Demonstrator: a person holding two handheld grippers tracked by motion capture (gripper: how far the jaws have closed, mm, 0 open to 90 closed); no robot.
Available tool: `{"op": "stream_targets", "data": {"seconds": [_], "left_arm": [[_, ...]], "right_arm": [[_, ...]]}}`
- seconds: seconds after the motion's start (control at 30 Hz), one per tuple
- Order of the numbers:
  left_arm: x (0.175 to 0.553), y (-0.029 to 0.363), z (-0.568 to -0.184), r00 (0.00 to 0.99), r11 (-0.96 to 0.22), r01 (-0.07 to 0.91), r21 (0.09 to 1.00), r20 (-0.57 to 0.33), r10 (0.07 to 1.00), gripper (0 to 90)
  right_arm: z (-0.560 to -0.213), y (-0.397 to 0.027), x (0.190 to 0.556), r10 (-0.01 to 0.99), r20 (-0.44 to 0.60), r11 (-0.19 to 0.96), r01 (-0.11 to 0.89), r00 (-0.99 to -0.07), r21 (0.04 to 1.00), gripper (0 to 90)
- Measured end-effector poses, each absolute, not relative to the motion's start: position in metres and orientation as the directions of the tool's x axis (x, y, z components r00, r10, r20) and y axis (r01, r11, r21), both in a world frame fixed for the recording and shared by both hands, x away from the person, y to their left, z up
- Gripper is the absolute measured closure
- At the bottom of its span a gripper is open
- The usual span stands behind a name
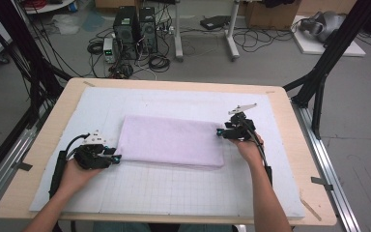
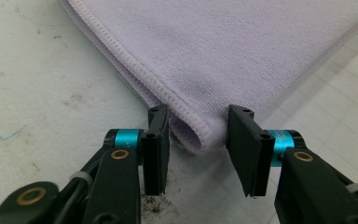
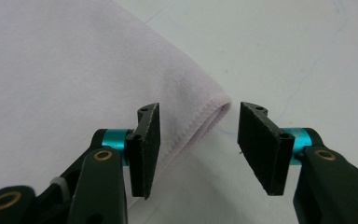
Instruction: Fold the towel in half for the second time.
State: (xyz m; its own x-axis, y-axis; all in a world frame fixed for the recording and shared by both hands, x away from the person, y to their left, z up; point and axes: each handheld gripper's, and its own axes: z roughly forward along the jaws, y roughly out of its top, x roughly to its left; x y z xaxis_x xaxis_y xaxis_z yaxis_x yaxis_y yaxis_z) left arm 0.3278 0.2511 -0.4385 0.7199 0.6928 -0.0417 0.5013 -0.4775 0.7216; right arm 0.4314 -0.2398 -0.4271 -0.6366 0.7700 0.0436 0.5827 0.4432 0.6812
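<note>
A folded lilac towel (image 1: 171,140) lies flat on the white grid mat (image 1: 174,193) in the middle of the table. My left gripper (image 1: 117,157) is at its near-left corner. In the left gripper view the rounded folded corner of the towel (image 2: 196,135) sits between the jaws of the left gripper (image 2: 199,116), filling most of the gap without looking squeezed. My right gripper (image 1: 221,131) is at the towel's right edge. In the right gripper view the right gripper (image 3: 200,109) stands open around a towel corner (image 3: 209,112), with bare mat between cloth and right pad (image 3: 261,144).
The mat covers a wooden table (image 1: 43,145) whose edges run close on all sides. Black frame posts (image 1: 328,58) stand at the back corners. On the floor behind are computer towers (image 1: 135,29) and cables. Metal rails (image 1: 328,169) run along both sides of the table.
</note>
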Motion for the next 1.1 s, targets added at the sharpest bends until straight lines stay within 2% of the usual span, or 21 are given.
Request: {"op": "stream_targets", "data": {"seconds": [0.07,0.13,0.17,0.3,0.43,0.5,0.57,0.6,0.77,0.93,1.1], "left_arm": [[0.328,0.251,-0.438,0.721,-0.476,0.501,0.722,-0.044,0.692,60.8],[0.328,0.251,-0.439,0.722,-0.477,0.498,0.724,-0.042,0.691,61.5],[0.328,0.251,-0.438,0.724,-0.479,0.494,0.726,-0.039,0.688,62.1],[0.327,0.250,-0.437,0.724,-0.474,0.487,0.733,-0.035,0.689,64.3],[0.327,0.249,-0.437,0.729,-0.475,0.482,0.736,-0.035,0.684,64.4],[0.327,0.248,-0.437,0.724,-0.461,0.481,0.745,-0.041,0.688,63.9],[0.327,0.250,-0.435,0.717,-0.449,0.481,0.753,-0.044,0.696,61.9],[0.327,0.252,-0.434,0.714,-0.442,0.482,0.757,-0.047,0.698,60.6],[0.326,0.256,-0.429,0.695,-0.407,0.476,0.779,-0.050,0.718,55.3],[0.326,0.256,-0.423,0.677,-0.381,0.478,0.791,-0.056,0.733,47.7],[0.325,0.252,-0.418,0.671,-0.372,0.467,0.802,-0.048,0.740,40.8]], "right_arm": [[-0.434,-0.236,0.435,0.759,0.063,0.448,0.590,-0.648,0.672,56.2],[-0.436,-0.235,0.437,0.742,0.123,0.424,0.603,-0.659,0.675,74.1],[-0.435,-0.235,0.437,0.734,0.126,0.427,0.598,-0.667,0.678,80.1],[-0.429,-0.231,0.440,0.739,0.064,0.465,0.577,-0.671,0.671,82.4],[-0.422,-0.229,0.447,0.755,0.037,0.457,0.567,-0.654,0.686,82.4],[-0.421,-0.228,0.449,0.752,0.040,0.463,0.570,-0.658,0.679,79.9],[-0.423,-0.227,0.448,0.757,0.041,0.464,0.580,-0.652,0.670,65.3],[-0.422,-0.229,0.447,0.756,0.054,0.456,0.585,-0.652,0.671,61.5],[-0.406,-0.231,0.435,0.737,0.086,0.417,0.552,-0.670,0.722,54.0],[-0.392,-0.221,0.421,0.708,0.106,0.397,0.518,-0.698,0.758,42.7],[-0.390,-0.211,0.408,0.677,0.120,0.389,0.492,-0.726,0.779,33.2]]}}
